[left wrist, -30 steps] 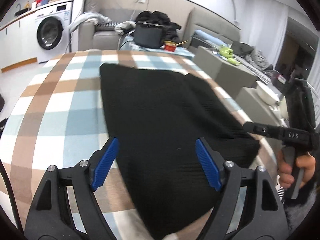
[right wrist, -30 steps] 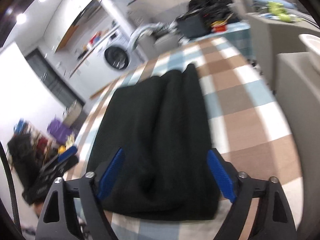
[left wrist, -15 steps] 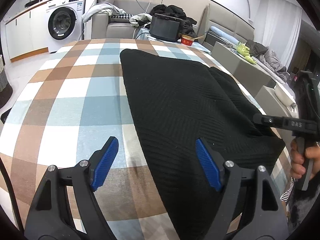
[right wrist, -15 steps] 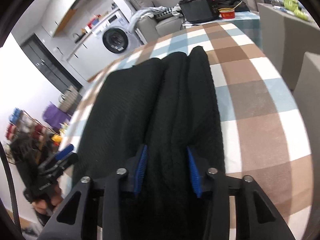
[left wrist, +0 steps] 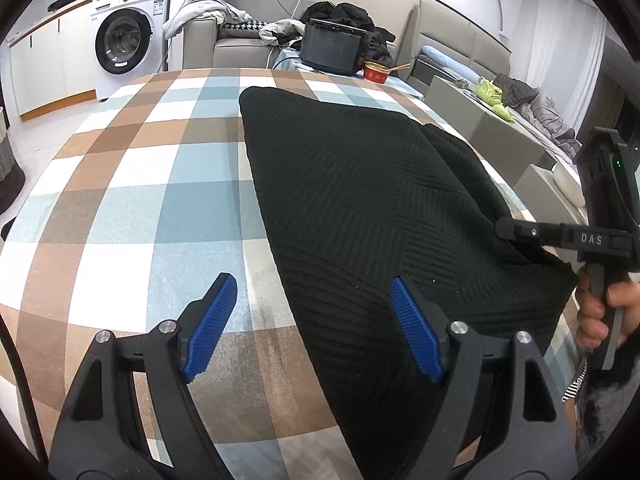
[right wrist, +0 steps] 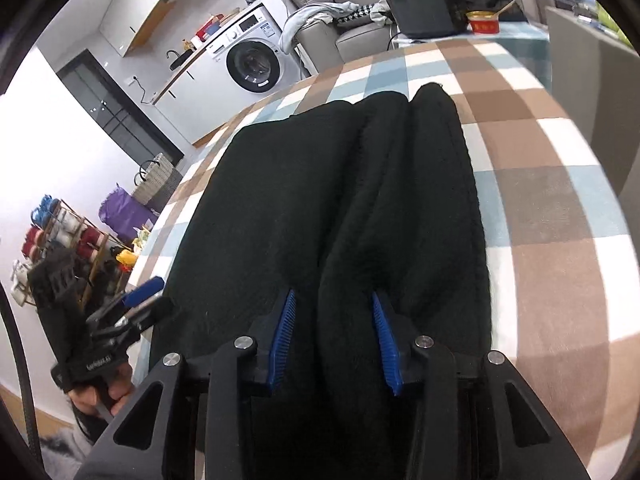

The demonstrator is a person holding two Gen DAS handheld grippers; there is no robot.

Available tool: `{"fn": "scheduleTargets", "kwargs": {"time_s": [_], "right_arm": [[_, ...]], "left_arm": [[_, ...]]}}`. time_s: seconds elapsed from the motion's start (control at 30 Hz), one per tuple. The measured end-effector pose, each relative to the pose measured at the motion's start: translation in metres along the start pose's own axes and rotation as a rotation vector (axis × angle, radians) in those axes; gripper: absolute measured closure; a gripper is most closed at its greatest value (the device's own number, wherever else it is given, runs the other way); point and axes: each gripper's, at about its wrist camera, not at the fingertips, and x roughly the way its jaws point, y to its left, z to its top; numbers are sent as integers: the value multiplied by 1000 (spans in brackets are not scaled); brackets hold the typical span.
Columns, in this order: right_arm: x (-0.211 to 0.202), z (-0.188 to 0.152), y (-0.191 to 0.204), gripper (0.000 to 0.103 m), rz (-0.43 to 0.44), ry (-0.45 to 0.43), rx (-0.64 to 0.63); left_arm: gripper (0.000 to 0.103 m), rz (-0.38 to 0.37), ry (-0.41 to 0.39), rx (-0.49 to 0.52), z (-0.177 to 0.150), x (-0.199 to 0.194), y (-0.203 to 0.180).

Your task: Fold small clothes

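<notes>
On the checked tablecloth [left wrist: 132,184] lies the black knitted garment [left wrist: 360,184], a long dark panel running from 12 o'clock down to 6 o'clock in the left wrist view. Your left gripper [left wrist: 312,320] hangs above the cloth with its blue pads spread wide and nothing between them: one pad sits over bare tablecloth at 7 o'clock, the other over the garment's near edge at 5 o'clock. Your right gripper [right wrist: 334,336] has its pads drawn in on a raised ridge of the knit at the garment's near end; the fabric bulges up between the pads, so judge it as gripping the garment. From the left wrist view the same tool appears at 3 o'clock, its black finger reaching onto the garment's right corner.

Progress, as a judgement: the garment already seems narrowed lengthwise, since the right wrist view shows two rolled ridges along its right side from 12 to 6 o'clock, which read as a part folded in. What appears left is the crosswise fold, bringing the near end toward the far end at 12 o'clock. For that, your left gripper has yet to take the near left corner. Whether a further fold would follow cannot be told.
</notes>
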Motion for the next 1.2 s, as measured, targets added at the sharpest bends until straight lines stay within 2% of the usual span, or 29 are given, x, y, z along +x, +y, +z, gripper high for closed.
{"fn": "scheduleTargets", "kwargs": {"time_s": [0.1,0.23,0.5,0.6,0.67,0.7,0.8,0.87,0.97,1.07,1.13,1.17,1.2], "right_arm": [[-1,3,1,67,-22,8,-11],[-10,-2,1,66,-104,8,-33],[-13,-6,-8,66,-98,8,-10],[-4,1,-10,66,-51,-5,14],[1,5,-14,79,-23,-24,40],[2,6,-16,93,-26,-32,49],[-12,5,-3,98,-21,-104,1],[-36,3,19,99,-48,-189,-88],[-57,2,30,99,-118,-244,-133],[-44,-4,11,99,-221,-193,-88],[-25,-7,-6,93,-253,-80,-35],[-21,-10,-11,92,-266,-51,-15],[-23,-11,-12,86,-260,-55,-10]], "left_arm": [[26,2,3,-13,0,0,3],[26,5,-7,-22,1,-3,6],[26,3,-8,-17,1,-4,5],[26,0,4,-12,0,0,3],[26,4,11,-13,-1,2,4],[26,3,11,-16,0,2,5],[26,-1,2,-26,1,0,7],[26,3,-1,-31,3,-3,9],[26,7,0,-32,4,-4,9],[26,5,22,-28,2,0,7],[26,7,39,-25,1,2,5],[26,5,42,-20,1,2,4],[26,4,38,-15,0,1,3]]}}
